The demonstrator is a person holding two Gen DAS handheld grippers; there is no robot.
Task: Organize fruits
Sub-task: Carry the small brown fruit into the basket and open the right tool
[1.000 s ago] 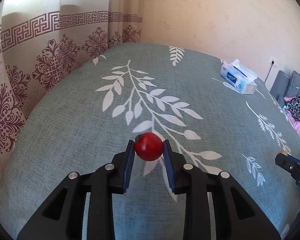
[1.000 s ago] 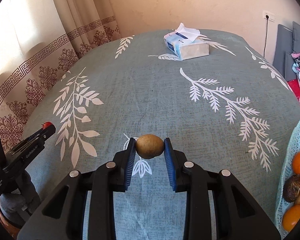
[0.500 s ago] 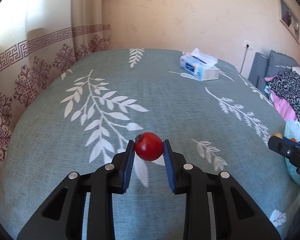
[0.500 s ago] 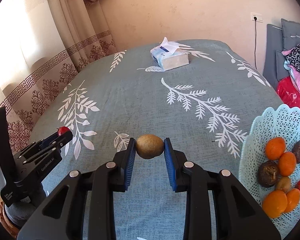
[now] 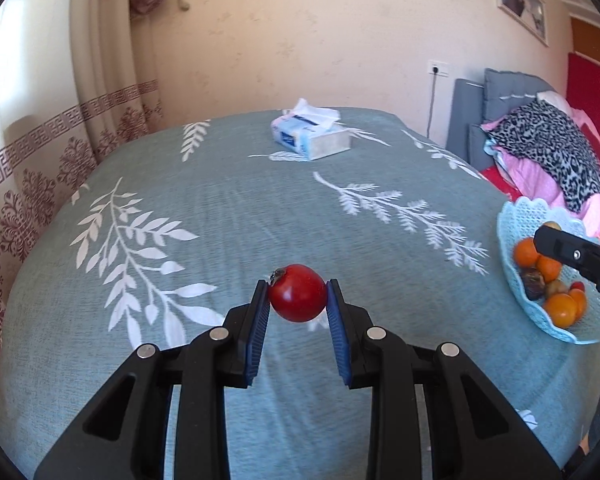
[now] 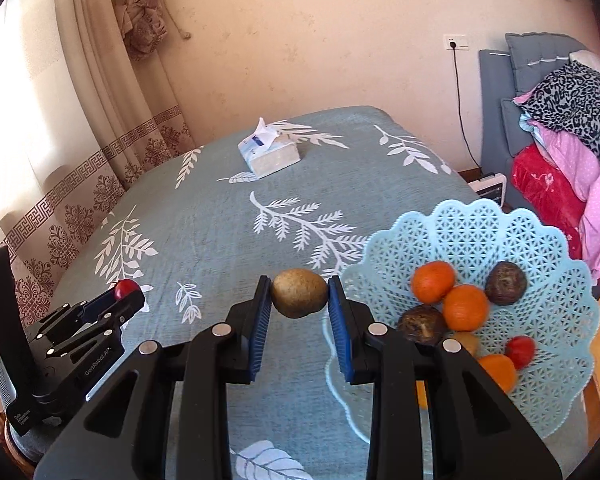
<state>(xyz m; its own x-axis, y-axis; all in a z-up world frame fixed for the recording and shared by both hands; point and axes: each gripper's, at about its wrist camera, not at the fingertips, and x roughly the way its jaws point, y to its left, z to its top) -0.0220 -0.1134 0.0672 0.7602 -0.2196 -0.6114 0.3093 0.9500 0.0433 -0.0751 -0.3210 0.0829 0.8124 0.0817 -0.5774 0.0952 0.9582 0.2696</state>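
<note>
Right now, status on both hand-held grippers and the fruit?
Left hand-held gripper shut on red tomato. Right hand-held gripper shut on brown kiwi, beside blue basket rim. Nothing in the way; tissue box far off.

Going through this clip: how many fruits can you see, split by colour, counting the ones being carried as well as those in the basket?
Orange fruit: 4, all in the basket
Dark brown fruit: 2, in the basket
Tan fruit: 2, one in the right tongs, one in the basket
Red fruit: 2, one in the left tongs, one in the basket
Total: 10
</note>
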